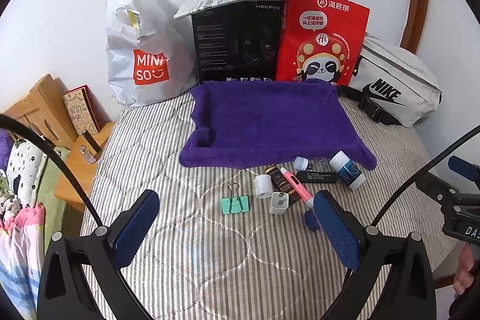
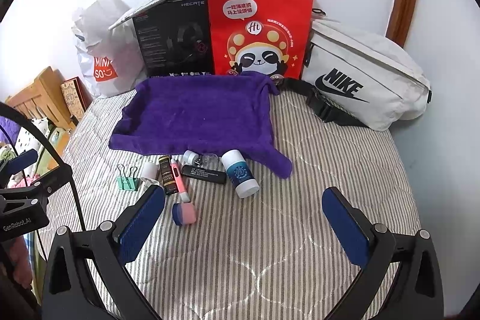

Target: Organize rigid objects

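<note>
A purple cloth-covered tray [image 1: 270, 122] [image 2: 198, 113] lies on the striped bed. In front of it sits a cluster of small items: a green binder clip [image 1: 235, 203] [image 2: 128, 180], a white cylinder [image 1: 262, 185], a white charger plug [image 1: 279, 202], a dark brown tube [image 1: 282, 185] [image 2: 167, 174], a pink pen [image 1: 297, 187] [image 2: 179, 179], a black flat bar [image 1: 316, 177] [image 2: 207, 173], a white-and-blue bottle [image 1: 347, 170] [image 2: 241, 173] and a blue-pink eraser [image 2: 183, 213]. My left gripper [image 1: 237, 227] hovers open just short of the clip. My right gripper [image 2: 246, 224] is open beside the eraser, holding nothing.
Along the wall stand a white MINISO bag [image 1: 144, 50], a black HECATE box [image 1: 237, 41], a red paper bag [image 1: 322, 41] [image 2: 259, 26] and a white Nike waist bag [image 1: 393, 83] [image 2: 366, 77]. A wooden bedside stand [image 1: 75, 158] is off the bed's left edge.
</note>
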### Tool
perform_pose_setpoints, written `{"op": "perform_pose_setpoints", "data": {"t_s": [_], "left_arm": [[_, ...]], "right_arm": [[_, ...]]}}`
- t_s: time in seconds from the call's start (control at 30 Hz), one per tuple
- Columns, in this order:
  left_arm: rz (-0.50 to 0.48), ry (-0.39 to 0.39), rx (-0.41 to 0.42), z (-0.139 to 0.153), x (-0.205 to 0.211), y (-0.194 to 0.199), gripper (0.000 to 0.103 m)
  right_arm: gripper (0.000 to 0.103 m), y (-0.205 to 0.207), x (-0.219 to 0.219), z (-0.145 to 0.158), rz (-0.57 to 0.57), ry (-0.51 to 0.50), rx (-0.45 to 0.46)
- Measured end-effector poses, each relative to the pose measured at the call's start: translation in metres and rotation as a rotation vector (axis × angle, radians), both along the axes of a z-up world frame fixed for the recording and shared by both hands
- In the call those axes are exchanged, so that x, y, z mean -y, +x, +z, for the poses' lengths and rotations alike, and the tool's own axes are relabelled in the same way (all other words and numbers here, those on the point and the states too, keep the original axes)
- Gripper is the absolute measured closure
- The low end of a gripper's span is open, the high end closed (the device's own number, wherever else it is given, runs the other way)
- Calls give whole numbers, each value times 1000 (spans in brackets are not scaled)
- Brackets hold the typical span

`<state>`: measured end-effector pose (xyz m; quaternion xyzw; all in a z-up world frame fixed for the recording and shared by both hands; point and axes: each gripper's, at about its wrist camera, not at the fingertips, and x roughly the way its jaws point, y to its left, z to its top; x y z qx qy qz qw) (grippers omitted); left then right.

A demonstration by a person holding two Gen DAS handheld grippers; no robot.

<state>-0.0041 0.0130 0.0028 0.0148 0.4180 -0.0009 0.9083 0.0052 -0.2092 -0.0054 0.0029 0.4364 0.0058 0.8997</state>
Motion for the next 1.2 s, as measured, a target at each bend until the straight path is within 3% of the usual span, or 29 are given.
{"op": "perform_pose_setpoints", "data": {"t_s": [0.77, 1.0, 1.2], "left_arm": [[15, 0, -30, -6, -8, 12, 0], [36, -2, -54, -23, -19, 24, 0], [30, -6, -98, -61, -22, 37, 0]], "right_arm": [[0, 6, -2, -3, 4, 7, -8], [0, 12, 1, -13, 10, 16, -24], [0, 19, 4, -27, 16, 27, -45]]}}
